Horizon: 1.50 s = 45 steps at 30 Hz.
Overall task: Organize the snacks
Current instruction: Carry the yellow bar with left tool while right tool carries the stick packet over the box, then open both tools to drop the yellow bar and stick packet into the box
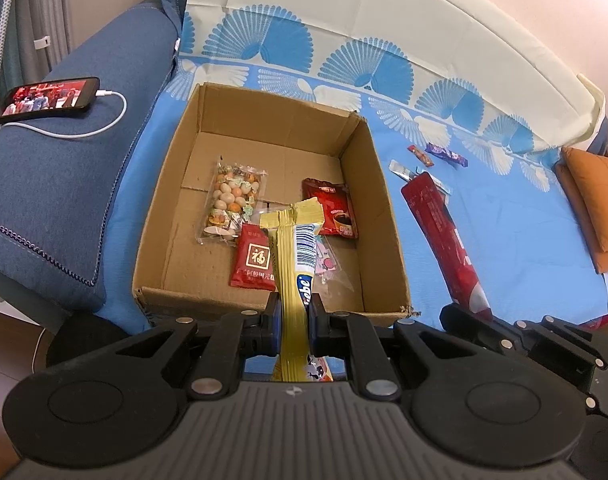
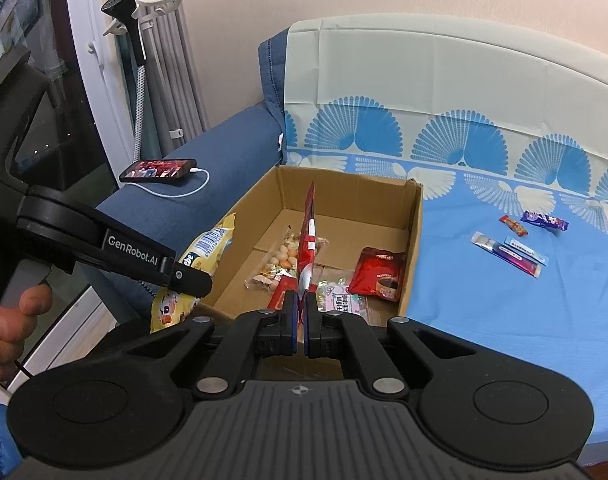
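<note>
An open cardboard box (image 1: 378,184) sits on the blue cover; it also shows in the right wrist view (image 2: 414,240). Inside lie a clear bag of candies (image 1: 232,200), a small red packet (image 1: 252,260), a dark red coffee pouch (image 1: 334,208) and a pink-printed clear packet (image 2: 340,300). My left gripper (image 1: 295,312) is shut on a yellow snack bag (image 1: 296,256) above the box's near wall. My right gripper (image 2: 301,312) is shut on a long red packet (image 2: 308,236), seen edge-on over the box; it also shows in the left wrist view (image 1: 440,224).
Several small snack bars lie on the cover right of the box: a purple one (image 2: 544,220), an orange-red one (image 2: 513,225) and a long silver-purple stick (image 2: 508,254). A phone (image 1: 48,98) charges on the blue sofa arm. An orange cushion (image 1: 600,200) lies far right.
</note>
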Each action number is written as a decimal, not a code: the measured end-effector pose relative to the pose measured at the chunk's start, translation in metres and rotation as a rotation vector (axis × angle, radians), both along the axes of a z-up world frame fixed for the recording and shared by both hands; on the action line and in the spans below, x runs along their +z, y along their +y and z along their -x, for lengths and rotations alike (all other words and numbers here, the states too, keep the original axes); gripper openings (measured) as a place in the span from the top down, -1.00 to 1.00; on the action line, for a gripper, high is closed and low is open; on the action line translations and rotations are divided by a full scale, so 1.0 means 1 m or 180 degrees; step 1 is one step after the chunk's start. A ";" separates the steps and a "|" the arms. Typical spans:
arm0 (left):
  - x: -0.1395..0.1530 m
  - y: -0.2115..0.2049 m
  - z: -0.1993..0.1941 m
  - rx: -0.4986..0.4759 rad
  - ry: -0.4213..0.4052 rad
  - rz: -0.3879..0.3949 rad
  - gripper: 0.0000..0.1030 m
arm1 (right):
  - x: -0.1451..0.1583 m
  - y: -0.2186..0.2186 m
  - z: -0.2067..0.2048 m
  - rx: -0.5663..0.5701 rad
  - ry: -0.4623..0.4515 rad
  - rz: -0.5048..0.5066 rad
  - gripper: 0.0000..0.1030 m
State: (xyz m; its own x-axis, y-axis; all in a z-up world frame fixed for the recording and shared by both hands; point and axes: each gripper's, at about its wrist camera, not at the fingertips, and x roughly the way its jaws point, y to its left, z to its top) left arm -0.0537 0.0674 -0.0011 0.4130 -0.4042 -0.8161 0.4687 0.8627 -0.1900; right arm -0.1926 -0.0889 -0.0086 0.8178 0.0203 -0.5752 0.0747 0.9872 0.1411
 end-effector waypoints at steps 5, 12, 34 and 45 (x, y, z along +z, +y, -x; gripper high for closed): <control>0.005 -0.001 -0.010 0.0038 -0.0042 0.0018 0.74 | -0.001 -0.003 -0.005 -0.0033 0.0006 0.0006 0.94; 0.011 -0.007 -0.033 0.0101 -0.0126 0.0033 0.74 | -0.004 -0.010 -0.020 -0.0089 0.0031 -0.0013 0.94; -0.043 -0.054 -0.121 0.0099 0.0131 -0.0224 0.73 | -0.052 -0.042 -0.108 -0.0243 0.0438 -0.0189 0.94; -0.071 -0.076 -0.162 0.0205 -0.0037 -0.0446 -0.98 | -0.082 -0.058 -0.158 -0.0389 0.0698 -0.0115 0.36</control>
State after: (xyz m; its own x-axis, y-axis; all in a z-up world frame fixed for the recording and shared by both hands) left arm 0.1087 -0.0088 -0.0724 0.4442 -0.2590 -0.8577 0.4131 0.9087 -0.0605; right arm -0.0345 -0.1470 -0.0909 0.6711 -0.0473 -0.7399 0.2260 0.9635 0.1434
